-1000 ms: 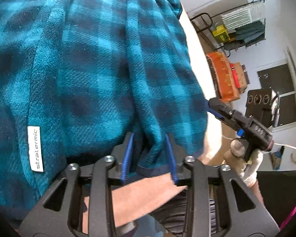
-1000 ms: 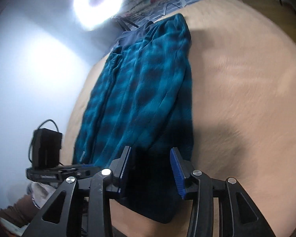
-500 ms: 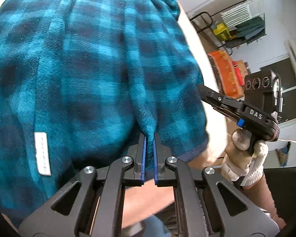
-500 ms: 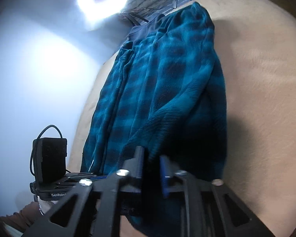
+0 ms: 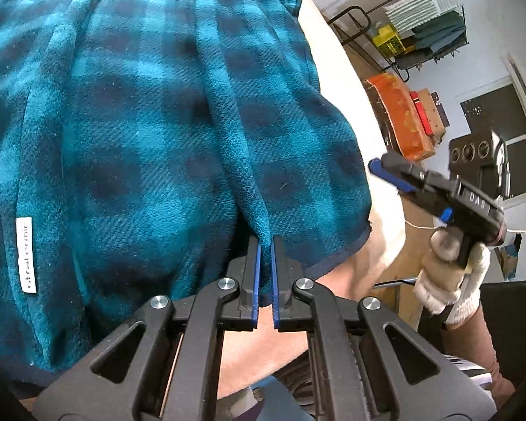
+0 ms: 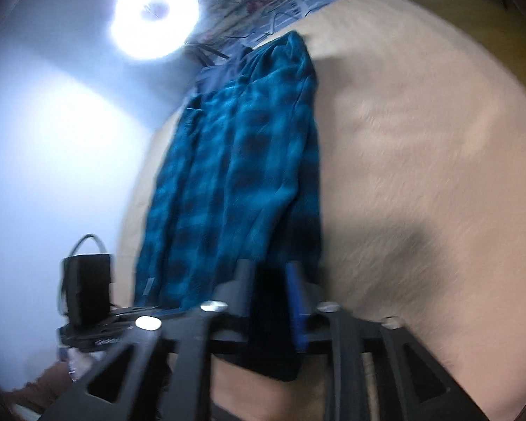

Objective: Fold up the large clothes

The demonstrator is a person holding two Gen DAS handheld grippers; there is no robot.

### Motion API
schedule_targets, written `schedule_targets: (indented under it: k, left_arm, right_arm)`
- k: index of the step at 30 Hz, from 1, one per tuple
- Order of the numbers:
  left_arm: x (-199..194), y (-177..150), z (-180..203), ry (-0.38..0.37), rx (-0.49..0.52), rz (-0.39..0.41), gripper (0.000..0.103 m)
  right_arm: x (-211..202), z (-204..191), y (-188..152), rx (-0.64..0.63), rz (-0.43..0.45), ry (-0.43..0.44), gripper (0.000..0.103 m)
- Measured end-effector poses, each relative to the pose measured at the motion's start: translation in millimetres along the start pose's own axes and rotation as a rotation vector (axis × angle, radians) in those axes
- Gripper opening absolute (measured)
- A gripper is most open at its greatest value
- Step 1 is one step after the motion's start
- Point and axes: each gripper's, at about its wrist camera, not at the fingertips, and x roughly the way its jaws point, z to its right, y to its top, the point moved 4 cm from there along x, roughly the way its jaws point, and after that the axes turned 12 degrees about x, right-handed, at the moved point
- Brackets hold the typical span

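Teal checked fleece garment [image 5: 150, 133] lies lengthwise ahead, its near hem pinched in the closed left gripper [image 5: 265, 273], while the right gripper [image 6: 270, 291], its jaws just opening, straddles dark fabric.

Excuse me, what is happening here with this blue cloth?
A person is folding a teal and navy checked fleece garment that lies on a beige plush surface, with a hand-held gripper in each hand. The left gripper is shut on a fold near the hem. The right gripper, in a white-gloved hand, has just been opening; the hem sits between its jaws.
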Motion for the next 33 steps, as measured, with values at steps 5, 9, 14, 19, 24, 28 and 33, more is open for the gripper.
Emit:
schedule_targets:
  k: [5, 9, 14, 19, 24, 28, 33]
  left_arm:
    - [5, -2, 1, 0.01, 0.007, -0.01, 0.002]
    - [5, 2, 6, -0.001, 0.008, -0.003, 0.002]
    - [-7, 6, 21, -0.077, -0.001, 0.03, 0.002]
    - [9, 3, 20, -0.016, 0.033, -0.011, 0.002]
    - [15, 1, 26, 0.053, 0.088, -0.028, 0.002]
    - [1, 1, 37, 0.08, 0.116, -0.003, 0.003]
    - [-25, 8, 48, 0.13, 0.177, 0.109, 0.003]
  right_arm:
    - [10, 8, -12, 0.026, -0.011, 0.097, 0.042]
    - [30, 9, -8, 0.072, -0.02, 0.181, 0.038]
    - [10, -24, -11, 0.002, -0.021, 0.169, 0.0]
    - [-3, -24, -8, -0.074, 0.012, -0.114, 0.0]
    - [31, 0, -19, -0.096, -0.048, -0.274, 0.004]
    - [12, 6, -18, -0.047, 0.009, -0.173, 0.035]
    - [-4, 10, -18, -0.022, 0.051, -0.023, 0.059]
